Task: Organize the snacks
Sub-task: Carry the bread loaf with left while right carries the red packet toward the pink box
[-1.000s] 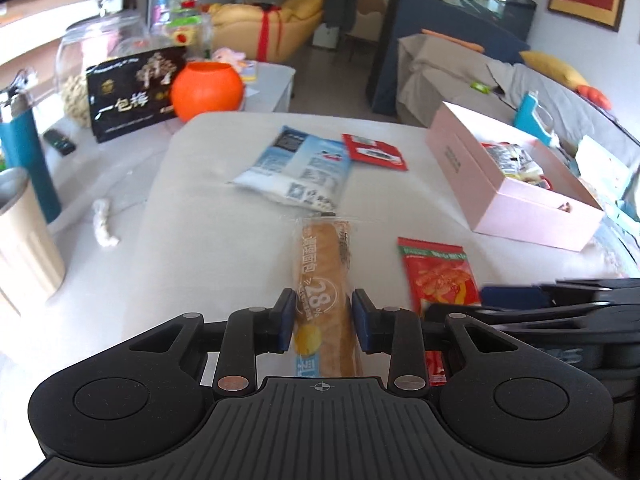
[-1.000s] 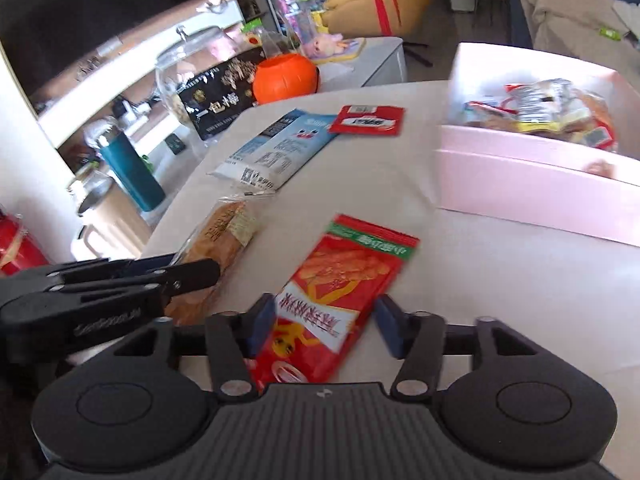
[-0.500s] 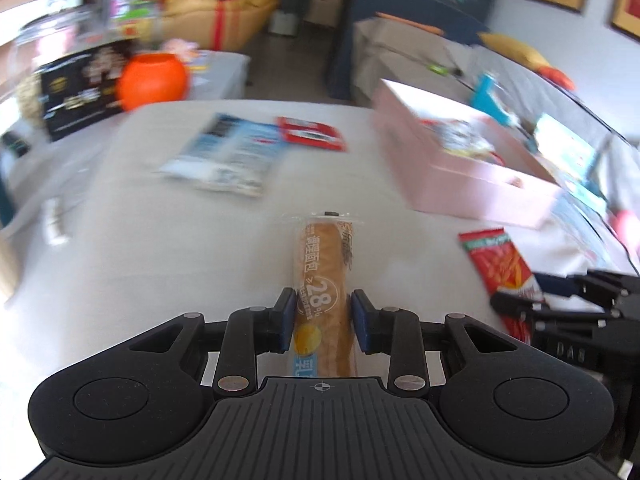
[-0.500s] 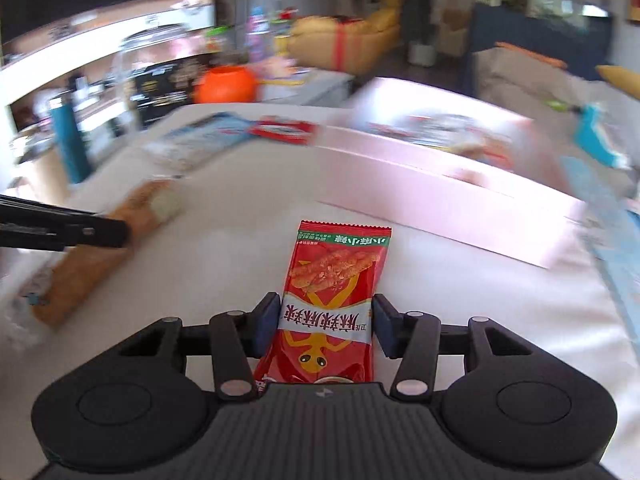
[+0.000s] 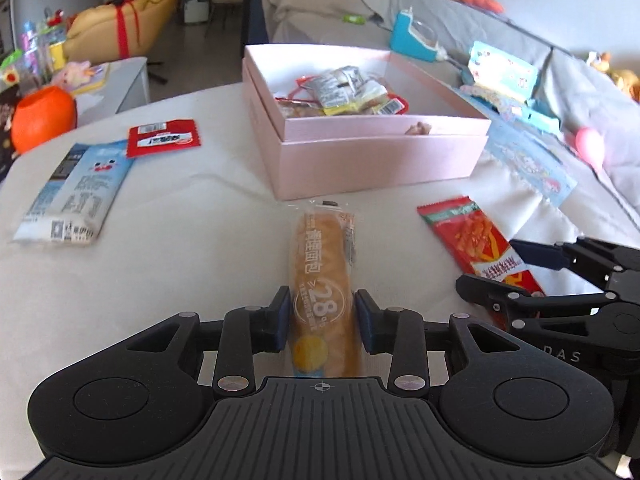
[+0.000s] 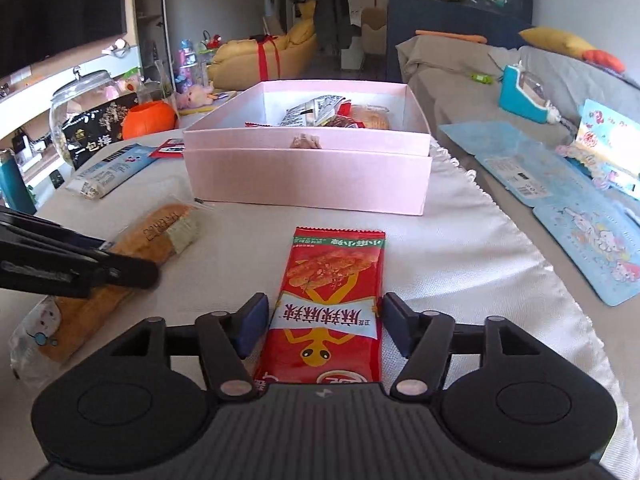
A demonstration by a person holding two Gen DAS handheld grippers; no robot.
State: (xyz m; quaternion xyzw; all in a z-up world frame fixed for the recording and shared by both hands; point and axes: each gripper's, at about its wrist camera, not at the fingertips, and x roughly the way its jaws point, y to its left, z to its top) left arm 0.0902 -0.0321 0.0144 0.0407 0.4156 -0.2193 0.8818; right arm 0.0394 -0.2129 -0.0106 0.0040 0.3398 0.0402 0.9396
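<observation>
My left gripper (image 5: pixel 322 322) is shut on a long bread roll in a clear wrapper (image 5: pixel 324 272), held pointing at the open pink box (image 5: pixel 372 156). My right gripper (image 6: pixel 324 326) is shut on a red snack packet (image 6: pixel 332 296), also pointing at the pink box (image 6: pixel 308 176). The box holds several wrapped snacks (image 5: pixel 344 94). The bread roll (image 6: pixel 152 236) and the left gripper (image 6: pixel 72 268) show at the left of the right wrist view. The red packet (image 5: pixel 476 240) and the right gripper (image 5: pixel 560 280) show at the right of the left wrist view.
A blue-white packet (image 5: pixel 76 192) and a small red packet (image 5: pixel 163 137) lie on the white tablecloth left of the box. An orange pot (image 5: pixel 42 118), a glass jar (image 6: pixel 84 100) and a black bag (image 6: pixel 102 128) stand at the far left. A sofa with blue items (image 6: pixel 560 184) is to the right.
Both grippers have swung right with their packets and now face the pink box, which is closer and centred. Their grips have not changed.
</observation>
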